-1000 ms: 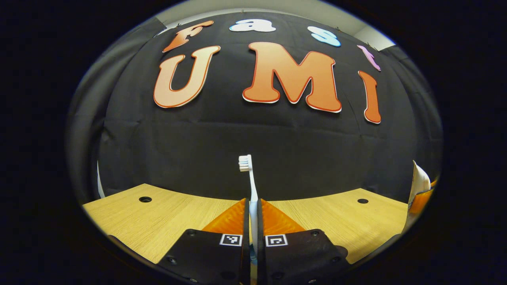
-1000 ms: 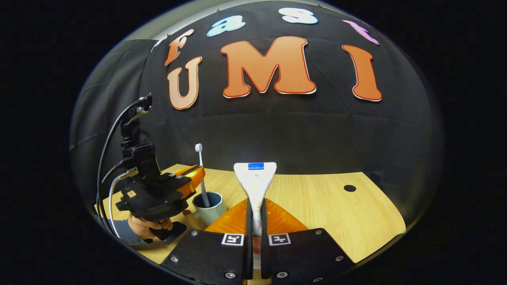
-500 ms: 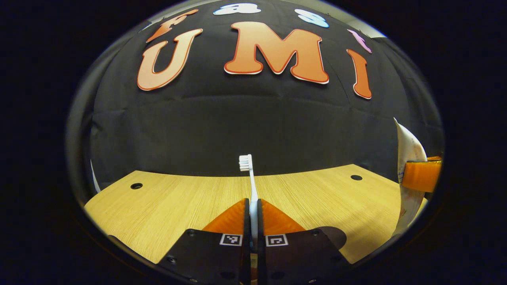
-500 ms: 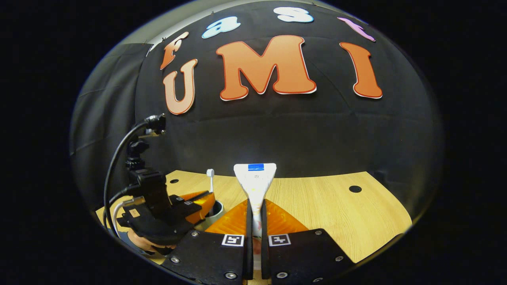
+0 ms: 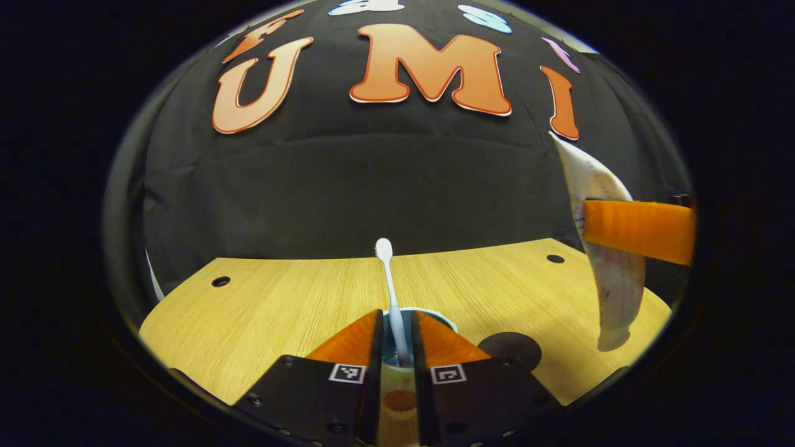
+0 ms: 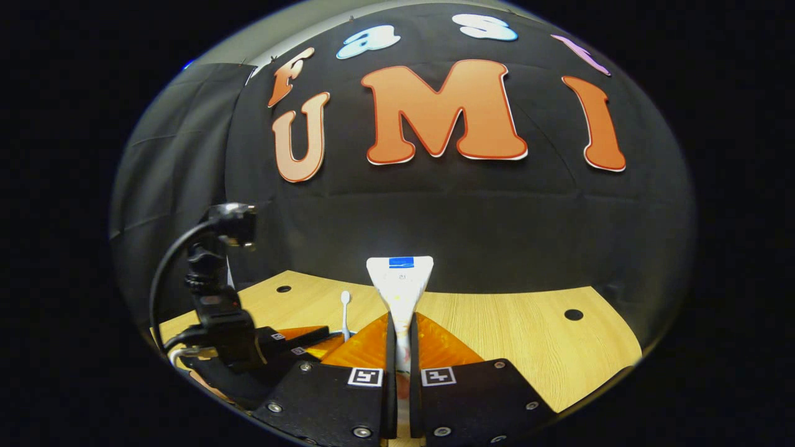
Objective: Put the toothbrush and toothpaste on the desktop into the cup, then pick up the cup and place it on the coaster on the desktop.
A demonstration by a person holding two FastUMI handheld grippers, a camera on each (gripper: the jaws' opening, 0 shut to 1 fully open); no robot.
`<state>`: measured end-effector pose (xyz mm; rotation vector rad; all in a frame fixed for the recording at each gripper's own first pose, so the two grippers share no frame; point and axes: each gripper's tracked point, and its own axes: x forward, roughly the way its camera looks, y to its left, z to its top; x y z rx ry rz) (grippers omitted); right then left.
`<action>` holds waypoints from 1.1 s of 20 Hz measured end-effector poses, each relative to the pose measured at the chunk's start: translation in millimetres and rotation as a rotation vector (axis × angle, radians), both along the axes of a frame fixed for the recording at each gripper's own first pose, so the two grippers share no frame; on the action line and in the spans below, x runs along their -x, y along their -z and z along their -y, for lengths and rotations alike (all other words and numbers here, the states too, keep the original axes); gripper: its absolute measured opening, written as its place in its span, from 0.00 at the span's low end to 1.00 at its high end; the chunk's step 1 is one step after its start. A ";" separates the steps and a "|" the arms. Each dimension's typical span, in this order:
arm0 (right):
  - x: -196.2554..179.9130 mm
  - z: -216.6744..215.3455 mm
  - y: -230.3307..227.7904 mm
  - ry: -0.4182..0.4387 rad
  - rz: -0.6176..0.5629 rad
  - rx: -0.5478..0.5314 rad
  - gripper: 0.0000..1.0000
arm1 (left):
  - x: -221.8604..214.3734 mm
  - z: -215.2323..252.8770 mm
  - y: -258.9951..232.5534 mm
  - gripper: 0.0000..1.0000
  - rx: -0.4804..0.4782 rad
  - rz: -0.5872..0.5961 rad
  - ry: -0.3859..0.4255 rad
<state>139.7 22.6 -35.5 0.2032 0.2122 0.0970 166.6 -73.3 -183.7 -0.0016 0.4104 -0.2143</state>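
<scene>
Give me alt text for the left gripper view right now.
The left gripper has its fingers parted around a toothbrush standing in the cup on the wooden desktop. A dark round coaster lies just right of the cup, and the right gripper holds the toothpaste at the right edge.

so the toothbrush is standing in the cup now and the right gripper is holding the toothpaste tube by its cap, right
Not by its cap. In the left gripper view the right gripper clamps the toothpaste tube around its middle, with the cap end hanging free below. The toothbrush does stand in the cup.
</scene>
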 end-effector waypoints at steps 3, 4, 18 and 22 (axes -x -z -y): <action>-4.6 -14.3 -9.3 -0.036 0.037 -0.020 0.08 | 27.2 -17.1 -14.4 0.61 0.032 0.016 0.000; -7.7 -18.9 -9.6 -0.045 0.039 -0.019 0.08 | 33.2 -27.1 -18.4 0.80 0.017 0.027 -0.008; -70.4 -74.6 12.1 -0.136 0.054 -0.126 0.08 | 85.2 -131.7 -16.0 0.93 -0.029 0.061 -0.131; -82.6 -88.1 18.2 -0.154 0.062 -0.114 0.08 | 88.5 -148.8 -10.1 0.93 -0.033 0.060 -0.175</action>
